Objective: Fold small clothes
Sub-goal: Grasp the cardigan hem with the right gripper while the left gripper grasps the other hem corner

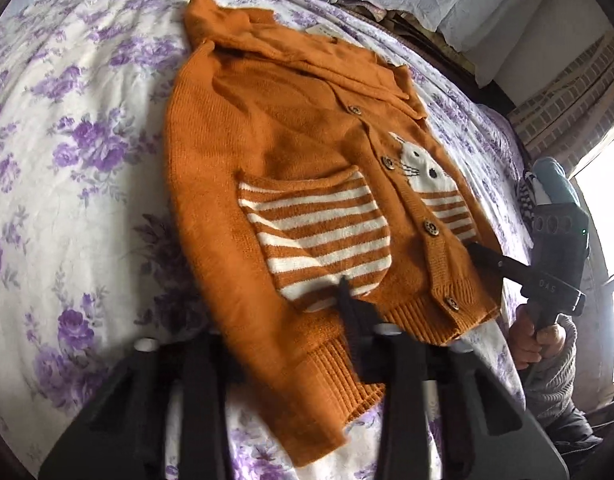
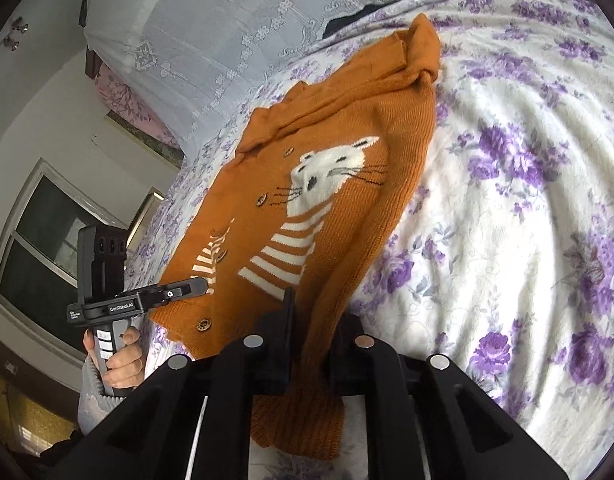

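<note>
A small orange knit cardigan [image 1: 291,152] with white stripes, wooden buttons and a white cat face lies on the flowered bed sheet [image 1: 67,160]. Both sleeves lie folded along its sides. My left gripper [image 1: 291,344] is shut on the cuff end of the near sleeve [image 1: 327,392]. In the right wrist view the cardigan [image 2: 339,168] lies ahead, and my right gripper [image 2: 311,340] is shut on the other sleeve [image 2: 303,412] near its ribbed cuff. Each gripper shows in the other's view: the right one [image 1: 491,258] at the hem, the left one [image 2: 187,290] at the buttoned hem.
The bed's sheet [image 2: 507,200] spreads wide around the cardigan. A lace-covered pile [image 2: 211,40] stands at the bed's far end. A window [image 2: 47,248] is beside the bed. A brick-patterned wall [image 1: 567,92] lies beyond the bed edge.
</note>
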### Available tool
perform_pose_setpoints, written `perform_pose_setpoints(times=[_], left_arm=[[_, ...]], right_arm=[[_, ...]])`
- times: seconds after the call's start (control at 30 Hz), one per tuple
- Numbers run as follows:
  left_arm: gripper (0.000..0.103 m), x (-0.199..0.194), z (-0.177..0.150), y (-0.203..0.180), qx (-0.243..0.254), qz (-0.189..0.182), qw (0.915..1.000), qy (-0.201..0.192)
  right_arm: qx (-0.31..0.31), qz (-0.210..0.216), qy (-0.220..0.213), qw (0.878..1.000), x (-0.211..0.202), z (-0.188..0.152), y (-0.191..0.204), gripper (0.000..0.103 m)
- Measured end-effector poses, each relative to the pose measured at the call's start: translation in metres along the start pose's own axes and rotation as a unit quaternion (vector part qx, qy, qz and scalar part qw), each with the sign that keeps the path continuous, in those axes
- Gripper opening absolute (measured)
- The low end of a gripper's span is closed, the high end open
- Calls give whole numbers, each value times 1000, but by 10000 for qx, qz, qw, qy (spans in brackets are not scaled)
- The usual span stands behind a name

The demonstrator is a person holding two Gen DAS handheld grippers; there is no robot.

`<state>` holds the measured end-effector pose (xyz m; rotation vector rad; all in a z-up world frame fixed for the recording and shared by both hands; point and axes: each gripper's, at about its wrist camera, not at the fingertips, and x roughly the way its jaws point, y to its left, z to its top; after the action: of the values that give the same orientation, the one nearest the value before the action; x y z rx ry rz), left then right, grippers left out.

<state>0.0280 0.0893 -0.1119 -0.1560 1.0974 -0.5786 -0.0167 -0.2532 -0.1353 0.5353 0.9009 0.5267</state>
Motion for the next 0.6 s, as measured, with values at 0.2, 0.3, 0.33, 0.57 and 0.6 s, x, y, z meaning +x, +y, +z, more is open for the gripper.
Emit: perform_pose_setpoints(times=[0.2, 0.3, 0.33, 0.57, 0.6], left_arm=[[6, -12, 0, 0, 26, 6, 9996, -295], [6, -17, 0, -5, 146, 161, 9988, -442], [6, -17, 0, -8, 192, 218, 9984, -485], [6, -16, -3, -26, 633, 990, 9907, -683], [6, -16, -4, -28, 673, 1061, 9896, -699]], right_arm=[[-92, -18, -268, 9996, -11, 0, 0, 11], [-165, -31, -363, 9992, -14, 1, 2, 11], [-191, -39, -388, 9991, -15, 1, 2, 11], [-268, -127, -444, 9986, -18, 0, 5, 11], [-252, -141, -432, 9986, -17, 0, 5, 11]])
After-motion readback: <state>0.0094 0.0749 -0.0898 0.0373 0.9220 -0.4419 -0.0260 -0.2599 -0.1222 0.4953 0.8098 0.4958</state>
